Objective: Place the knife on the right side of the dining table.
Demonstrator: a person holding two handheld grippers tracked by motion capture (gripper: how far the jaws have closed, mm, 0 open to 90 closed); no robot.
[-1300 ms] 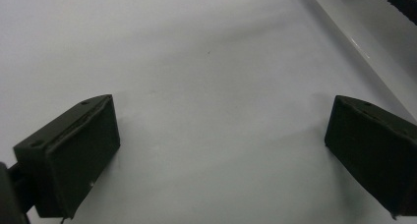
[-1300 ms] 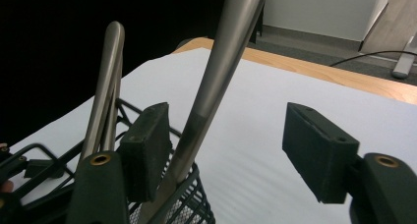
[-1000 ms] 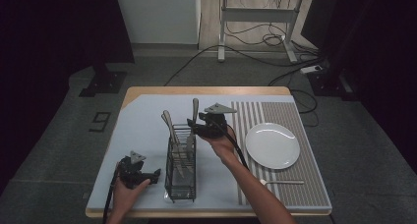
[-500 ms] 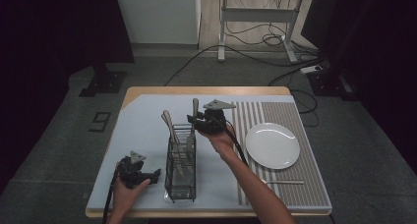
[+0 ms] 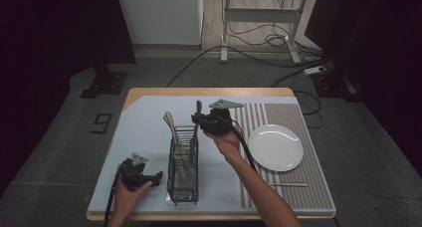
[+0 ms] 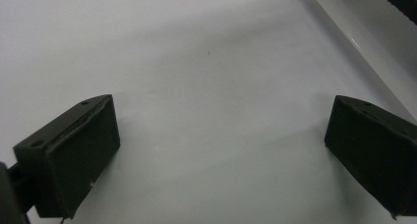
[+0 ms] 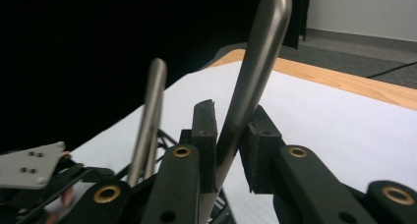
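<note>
My right claw [image 5: 198, 121] has just been closing, and its pads now pinch the metal handle [image 7: 255, 71] of a piece of cutlery that stands in the wire caddy [image 5: 182, 179]. In the right gripper view the handle runs up between my two black jaws, tilted a little, with its rounded end well above them. I cannot tell whether it is a fork, knife or spoon, since the working end is down inside the caddy. A second handle [image 7: 150, 116] rises just beside it, free of my grip.

The caddy sits on the pale mat [image 5: 144, 132] near the front edge of the counter [image 5: 164, 92], about midway along it. My right claw hangs over the caddy's far end.

My left claw [image 5: 158, 176] rests low near the counter's front left corner, beside the caddy but apart from it. Its jaws stand wide apart with nothing between them; in the left gripper view I see bare mat between the pads [image 6: 74, 155].

A white plate [image 5: 275, 147] lies on the striped mat [image 5: 308, 187] toward the right edge.
</note>
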